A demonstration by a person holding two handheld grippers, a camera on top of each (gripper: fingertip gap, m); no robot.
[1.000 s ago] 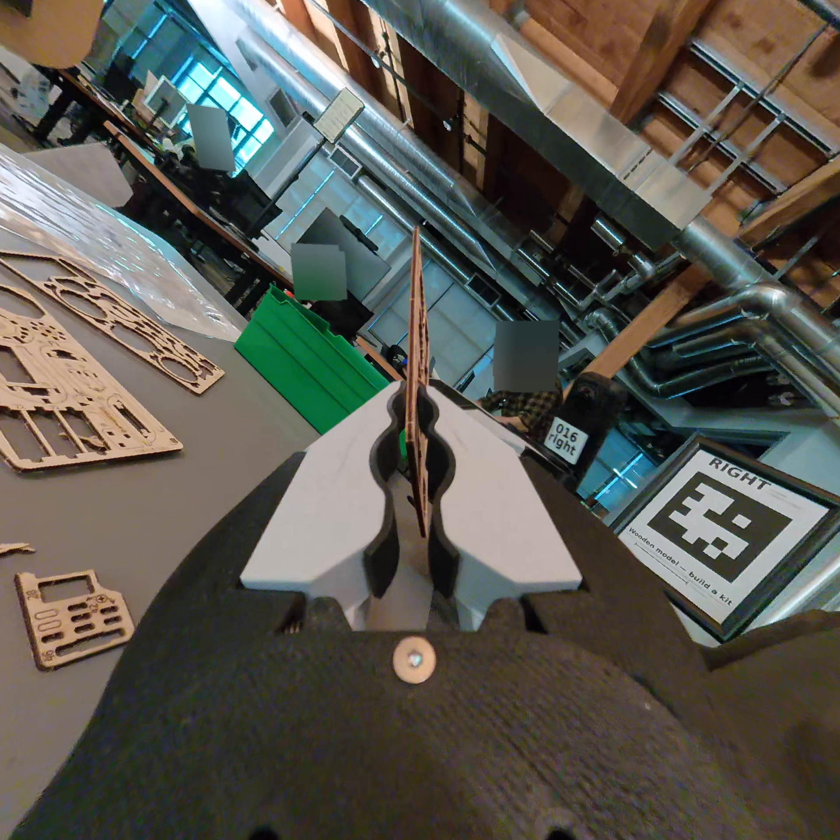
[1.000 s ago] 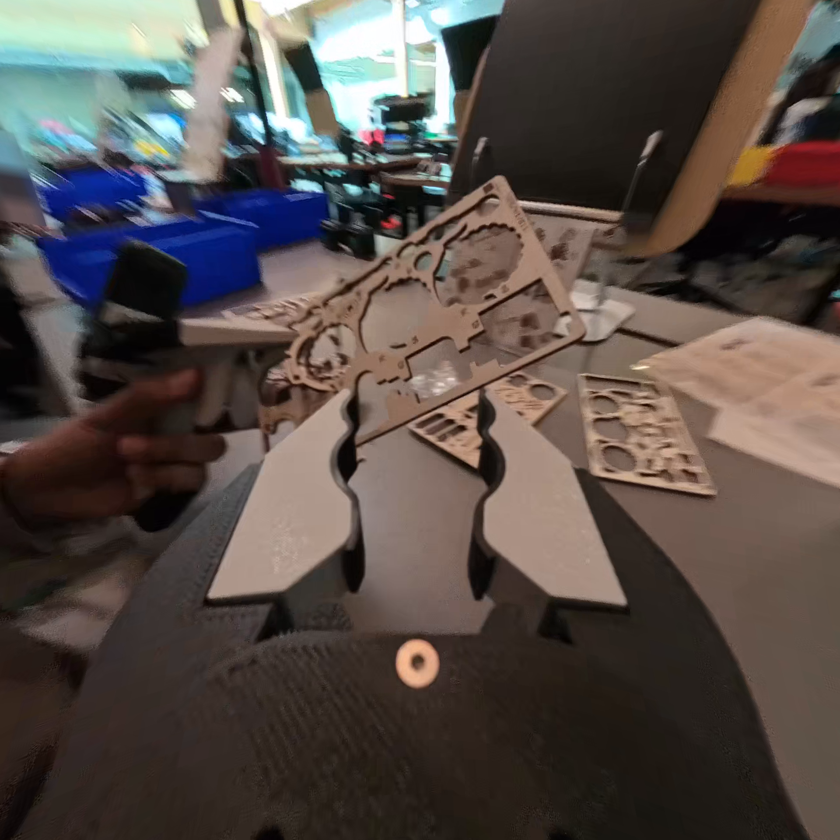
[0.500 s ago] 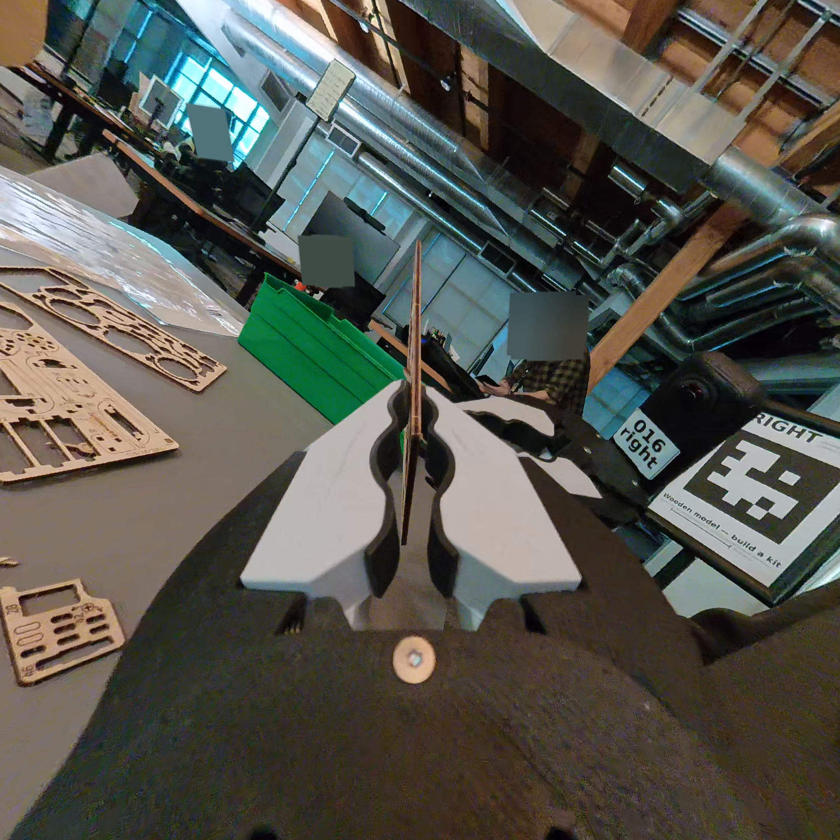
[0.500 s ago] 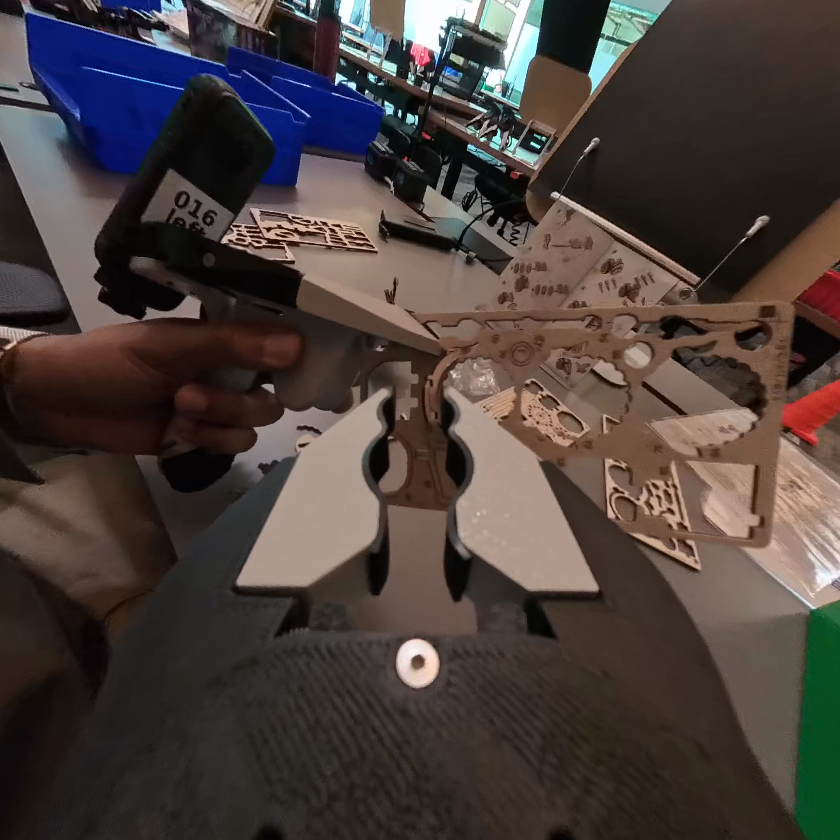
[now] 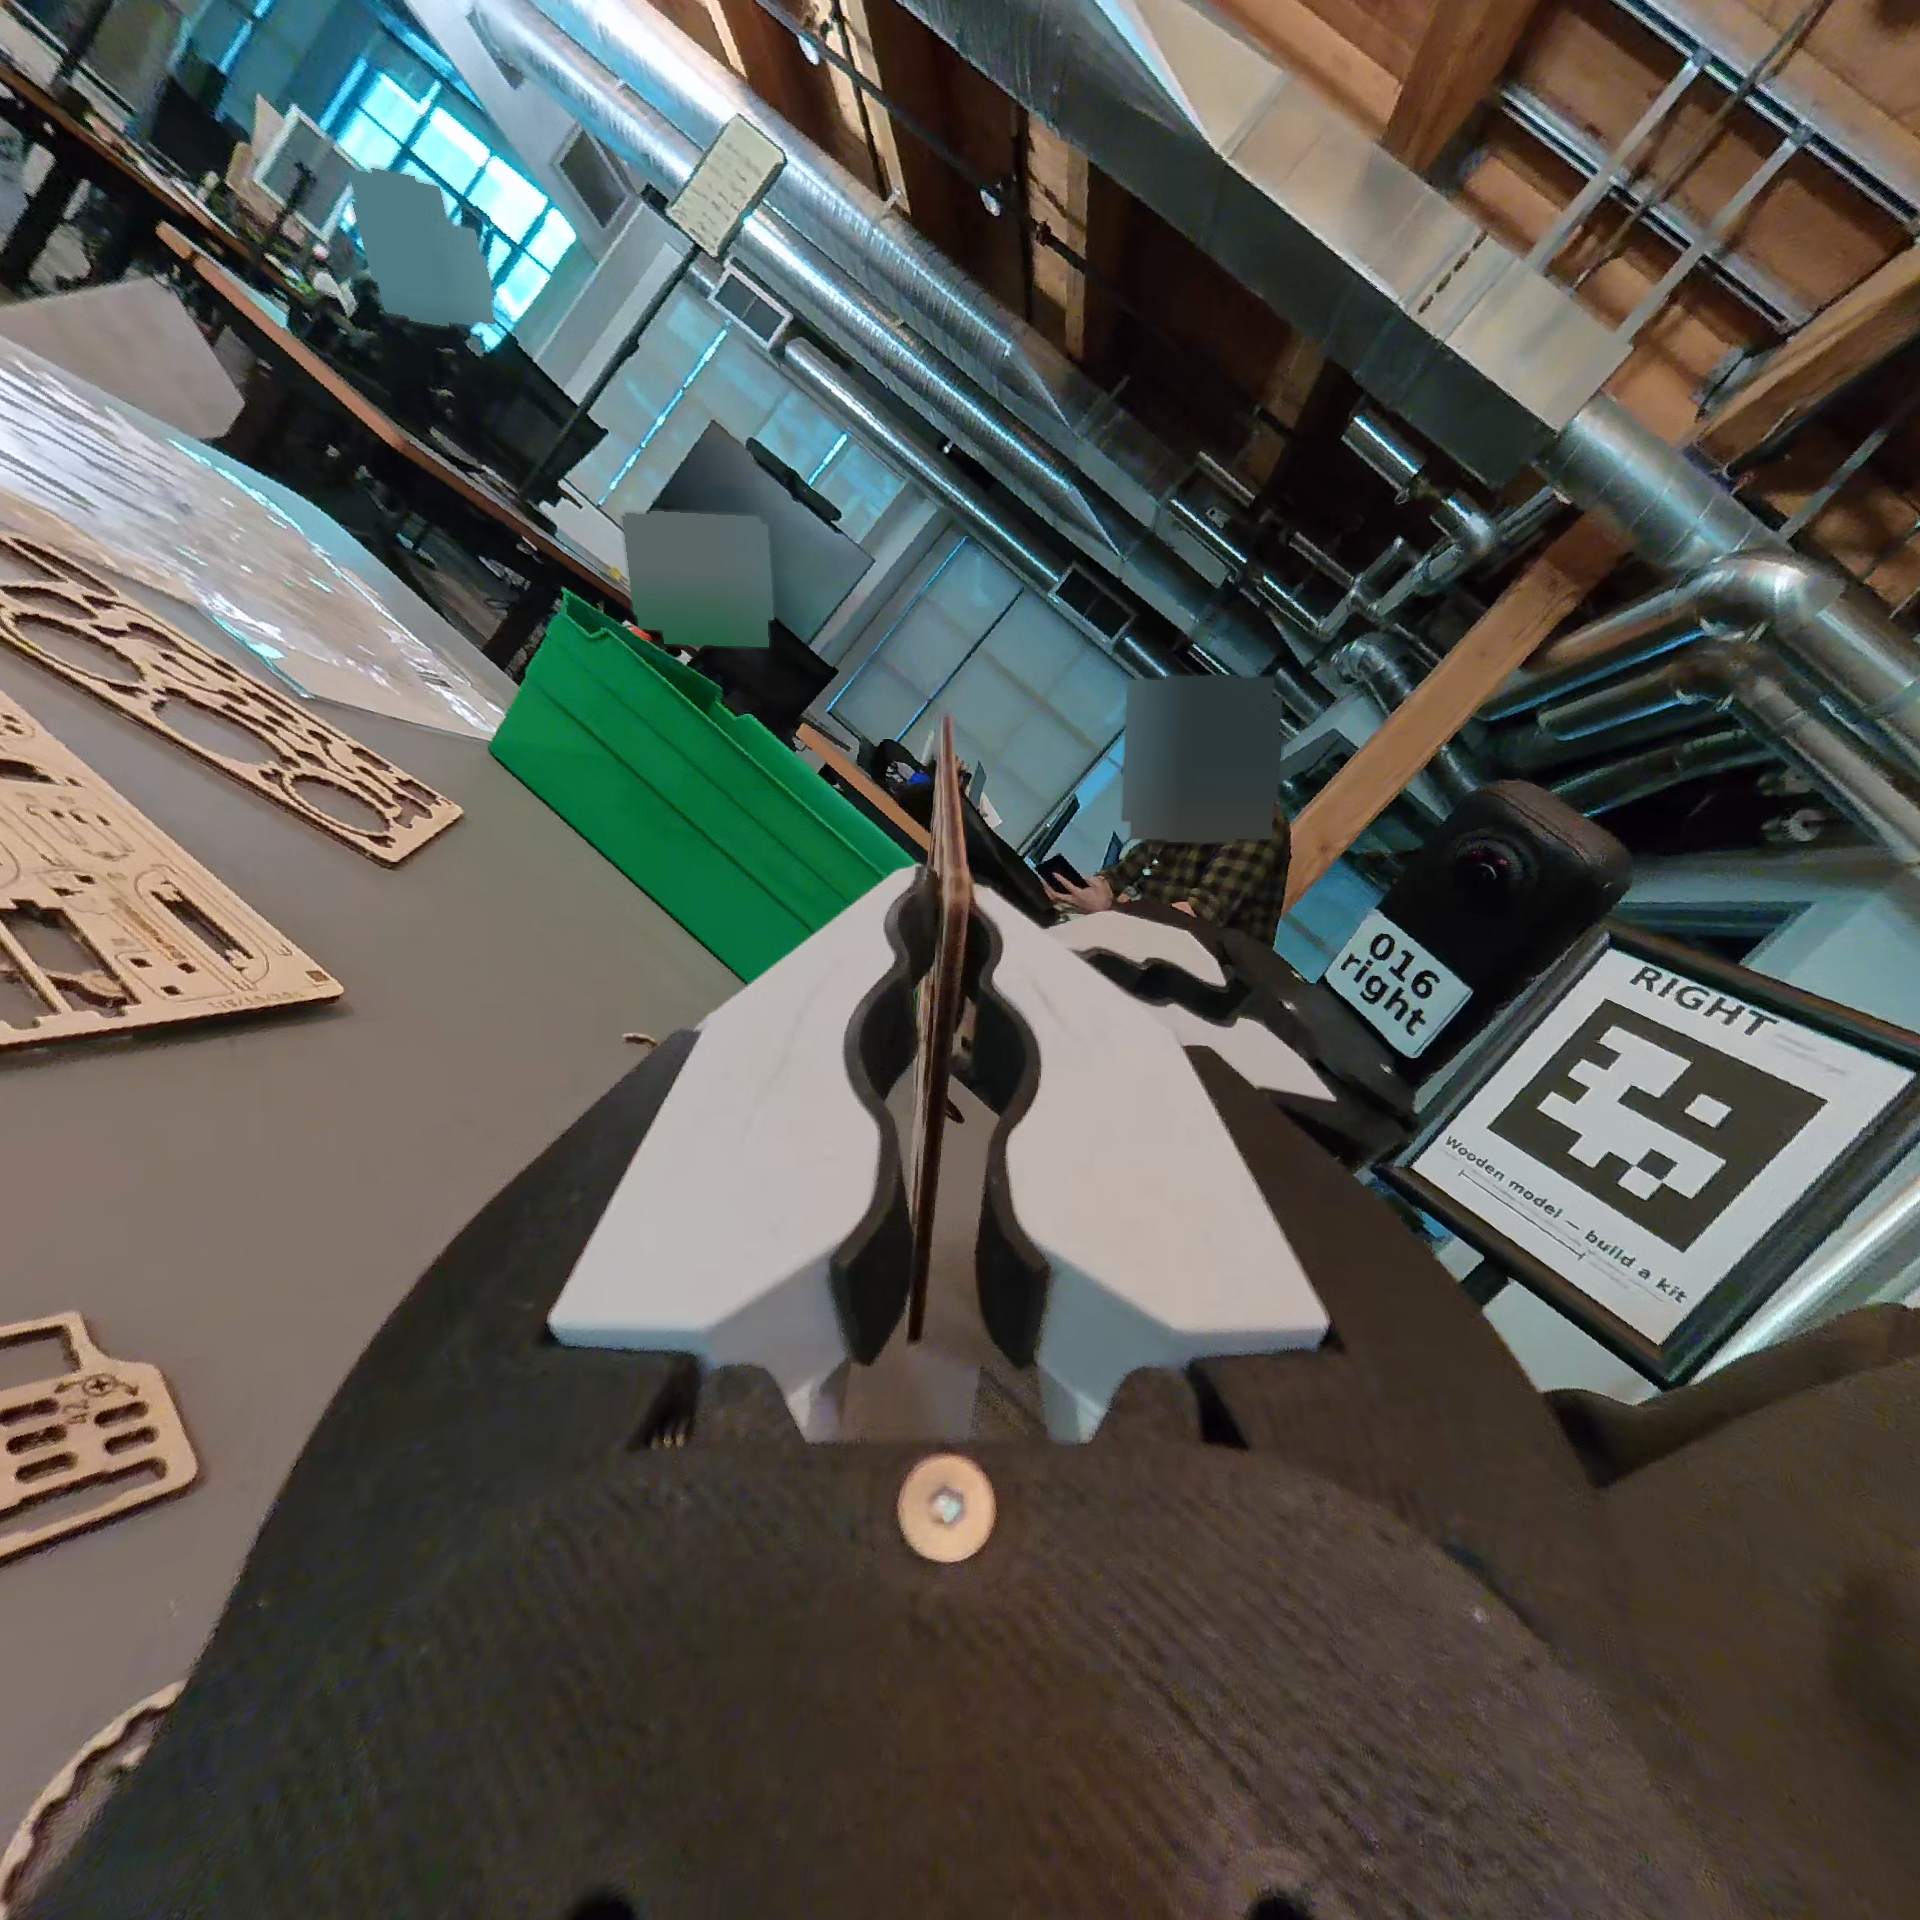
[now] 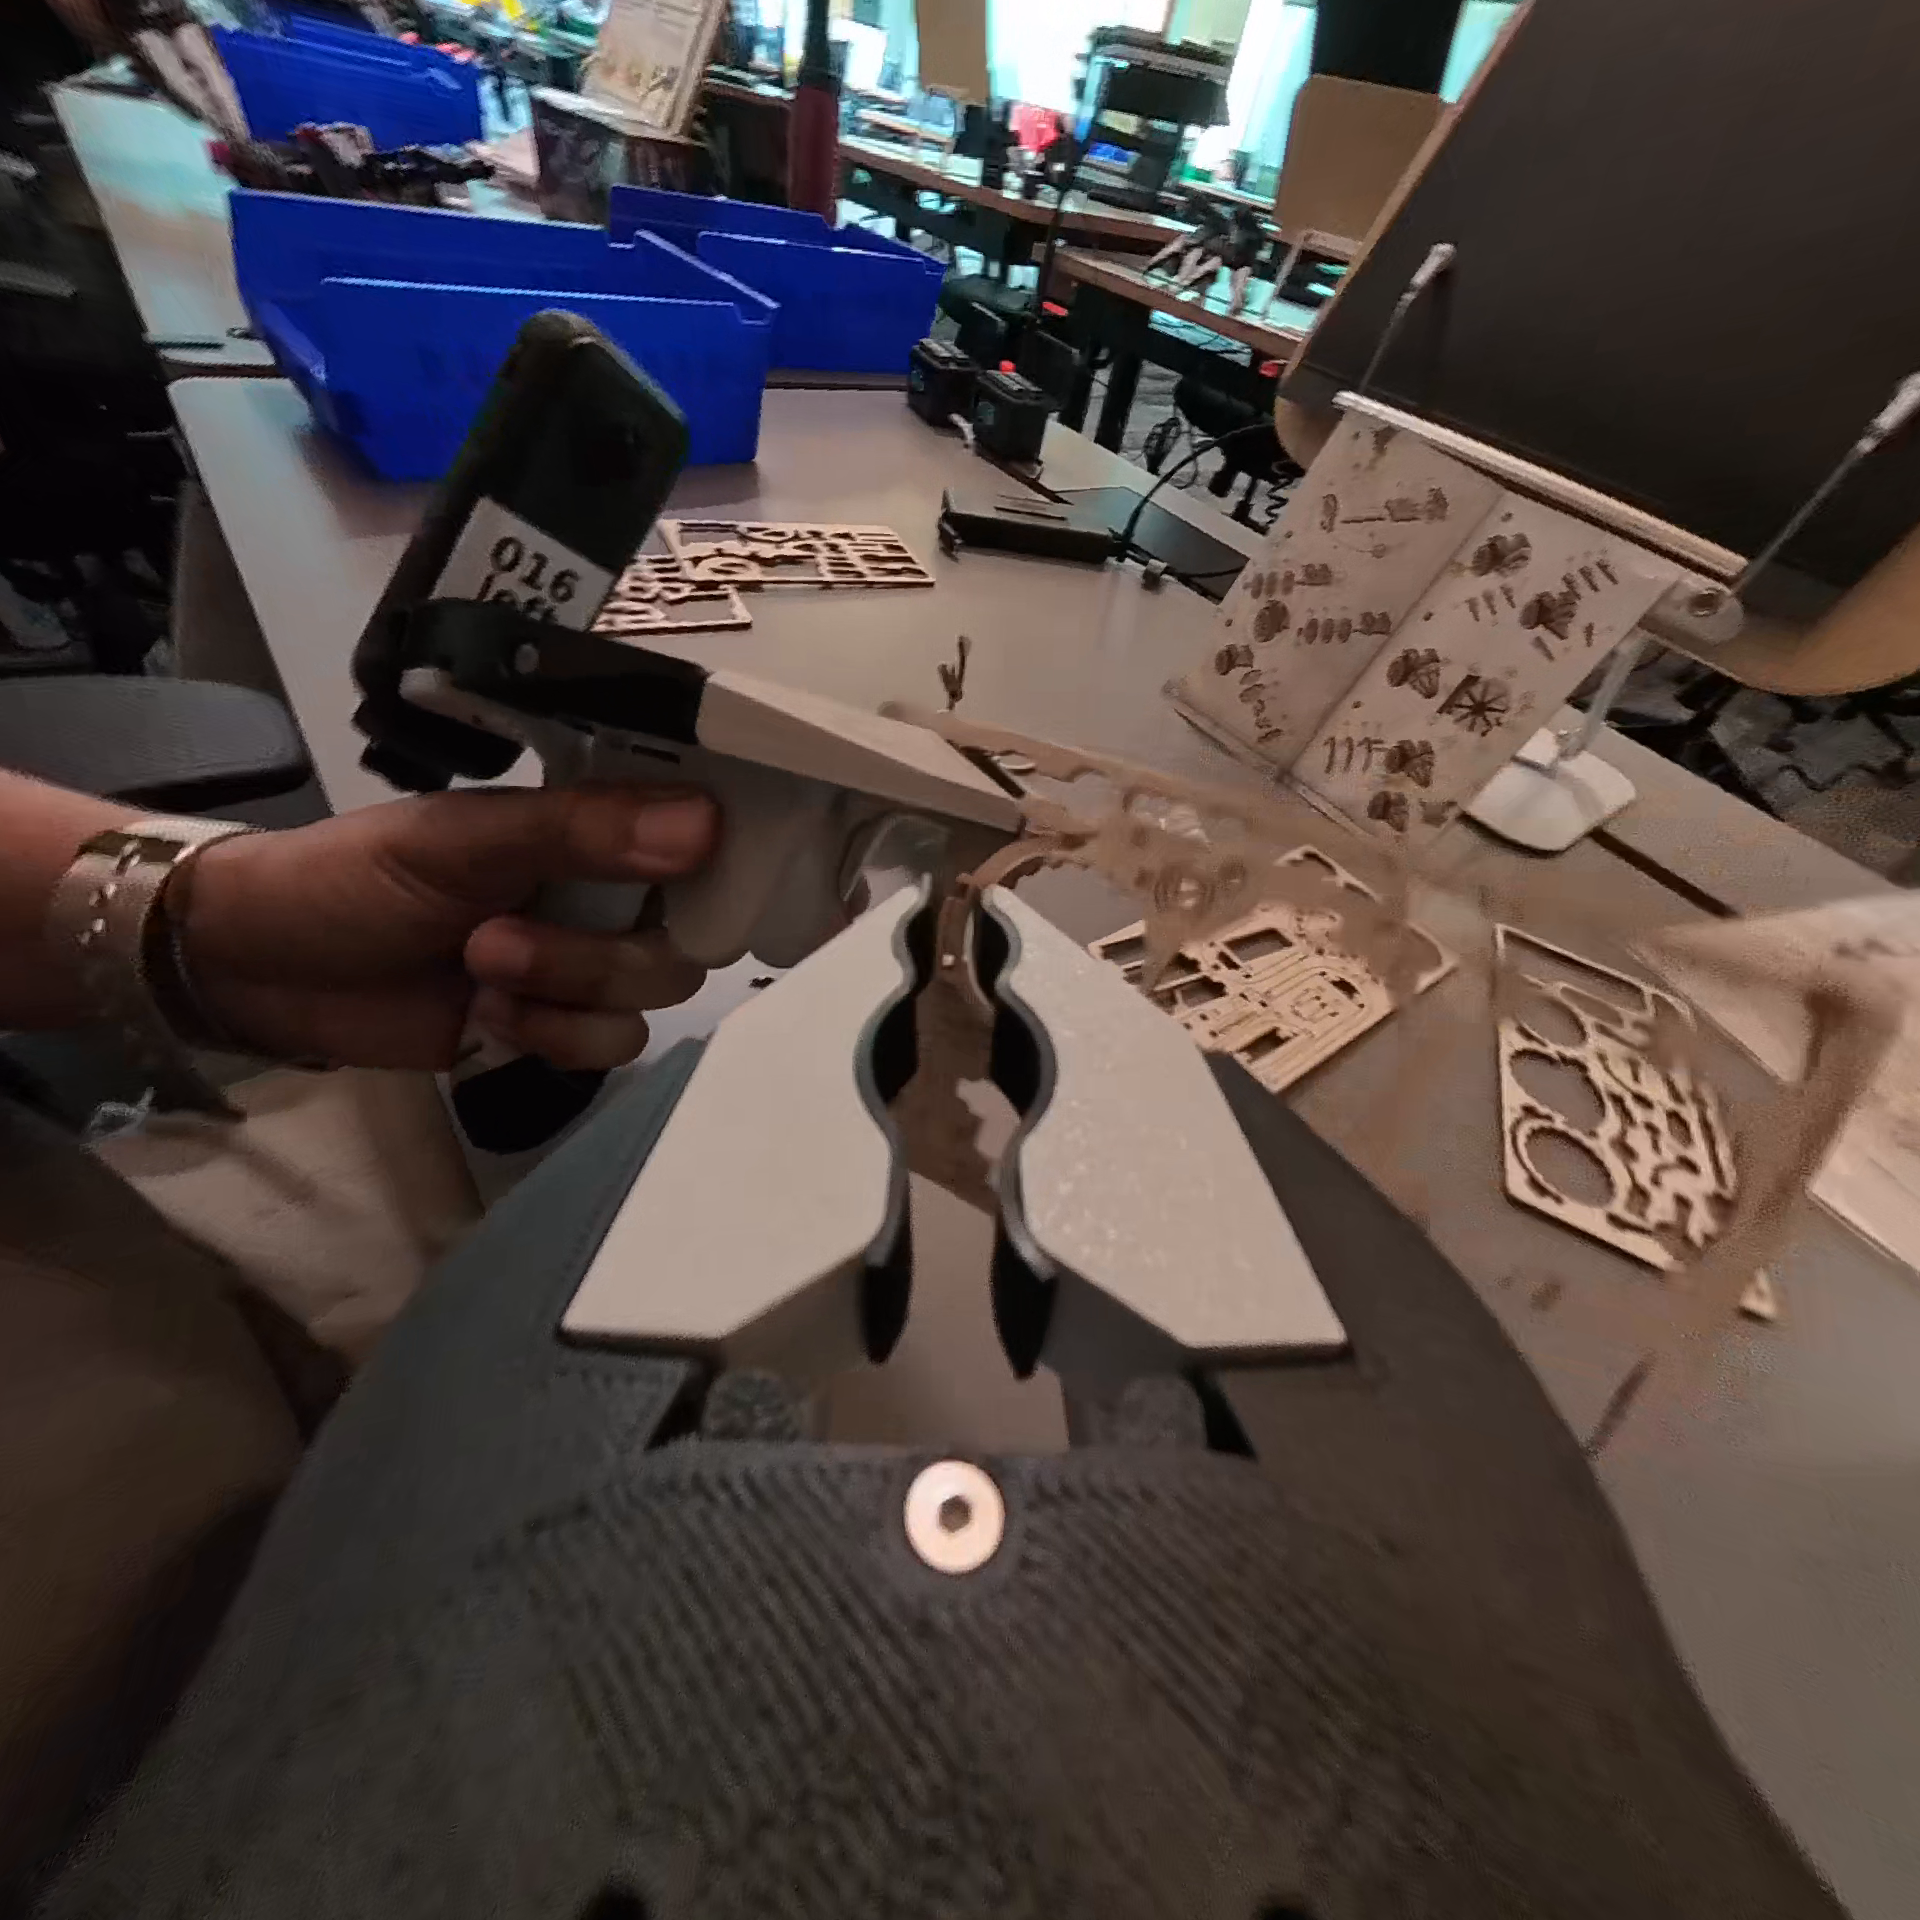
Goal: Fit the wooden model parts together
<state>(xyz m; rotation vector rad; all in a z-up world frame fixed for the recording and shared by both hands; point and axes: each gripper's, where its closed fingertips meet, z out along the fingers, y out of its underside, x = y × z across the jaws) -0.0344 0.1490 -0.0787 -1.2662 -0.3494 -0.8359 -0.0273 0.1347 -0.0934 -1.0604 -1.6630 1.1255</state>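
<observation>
Now the left gripper pinches a thin wooden parts sheet between its fingers, and its own camera sees the sheet edge-on. From the right wrist view the sheet is lifted above the grey surface and reaches to the right, its far end blurred. The right gripper is at the sheet's lower edge; its fingers are nearly pressed together around a curved strip, but I cannot tell if they really grip it. More cut-out sheets lie flat on the surface.
</observation>
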